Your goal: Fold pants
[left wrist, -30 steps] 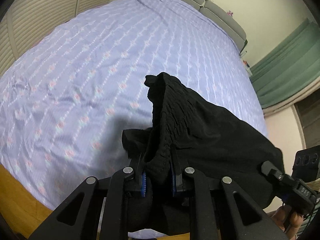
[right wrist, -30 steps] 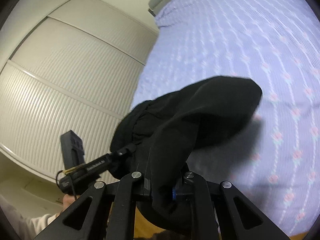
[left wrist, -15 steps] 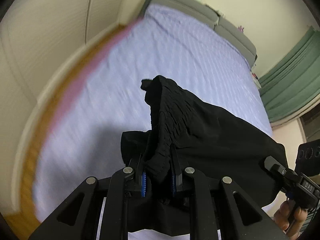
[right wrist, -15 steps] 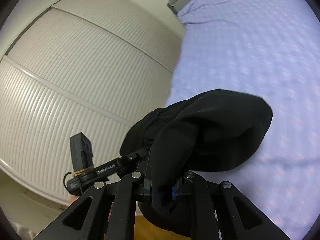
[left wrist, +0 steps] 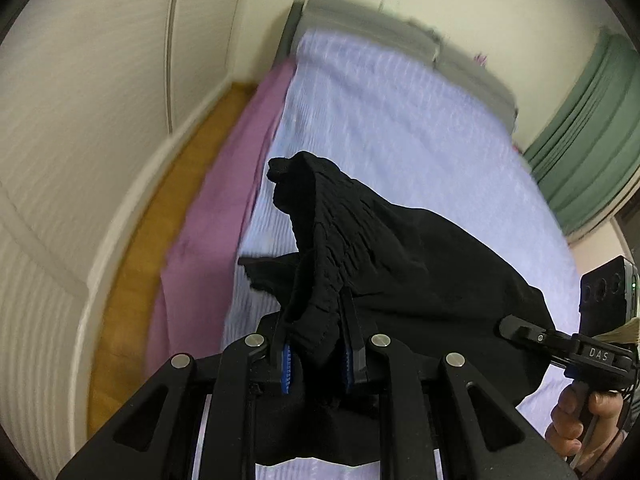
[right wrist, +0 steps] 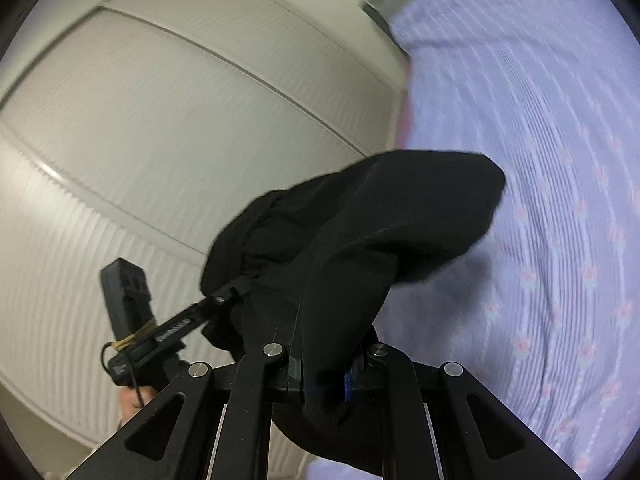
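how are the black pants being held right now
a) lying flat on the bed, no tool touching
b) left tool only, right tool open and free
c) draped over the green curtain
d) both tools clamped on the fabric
d: the left tool pinches the gathered waistband of the black fabric pants, and the right tool is shut on another fold, holding them above the lilac patterned bedsheet.

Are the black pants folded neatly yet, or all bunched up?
Bunched up. The pants hang crumpled between the left gripper and the right gripper, above the bed, not laid flat.
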A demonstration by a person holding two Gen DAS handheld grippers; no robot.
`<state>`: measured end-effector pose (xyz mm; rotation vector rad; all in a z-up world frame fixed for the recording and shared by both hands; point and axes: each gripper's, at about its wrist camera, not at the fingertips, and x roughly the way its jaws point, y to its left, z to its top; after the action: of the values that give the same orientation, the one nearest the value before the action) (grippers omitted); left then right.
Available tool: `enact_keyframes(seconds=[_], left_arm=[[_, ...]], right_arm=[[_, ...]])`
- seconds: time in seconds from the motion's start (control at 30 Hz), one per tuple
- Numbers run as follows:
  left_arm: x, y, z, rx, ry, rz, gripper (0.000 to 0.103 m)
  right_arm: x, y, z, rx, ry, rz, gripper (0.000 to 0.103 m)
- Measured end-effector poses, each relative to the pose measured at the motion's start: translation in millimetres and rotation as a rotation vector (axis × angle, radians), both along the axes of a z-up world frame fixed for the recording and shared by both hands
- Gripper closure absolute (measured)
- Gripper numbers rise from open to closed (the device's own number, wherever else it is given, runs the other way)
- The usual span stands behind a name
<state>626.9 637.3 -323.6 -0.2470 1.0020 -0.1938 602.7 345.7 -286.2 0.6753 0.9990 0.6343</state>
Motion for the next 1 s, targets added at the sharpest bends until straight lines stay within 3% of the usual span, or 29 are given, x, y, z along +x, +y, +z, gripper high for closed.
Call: enact_keyframes(seconds=[0.13,0.27,0.37,0.43,0.6,0.83,1.0], left_arm=[[-31,-3,-93,0.008,0.146,-0.023,0.084],[-74,-6,-136,0.002,0.146,-0.023,0.080],[-83,-3,-142,0.002,0.119,-0.026,0.071],[-84,-3,-139,0.038,0.105,-0.034,0.059],[-91,2,-138,0.078,0.079,-0.030,0.044],[-108,5,-122,0.087,0.047,-0.008,0.042],[-129,16,-108,0.081,0.025,0.039,0.038]], right_arm=[[-29,6,-87,-0.062,0.154,-0.002,0.091],[-75,7,-144,-0.127,0.258,-0.006,0.090],[-97,1,-168,-0.131,0.302,-0.022,0.089],[-103,-2,-174,-0.133,0.307,-0.034,0.085],[-121,-11,-177,-0.184,0.293,-0.061,0.074],[-102,-20,-170,-0.327,0.196,-0.027,0.059],[-116,-28,-159,-0.378,0.150,-0.011,0.058]])
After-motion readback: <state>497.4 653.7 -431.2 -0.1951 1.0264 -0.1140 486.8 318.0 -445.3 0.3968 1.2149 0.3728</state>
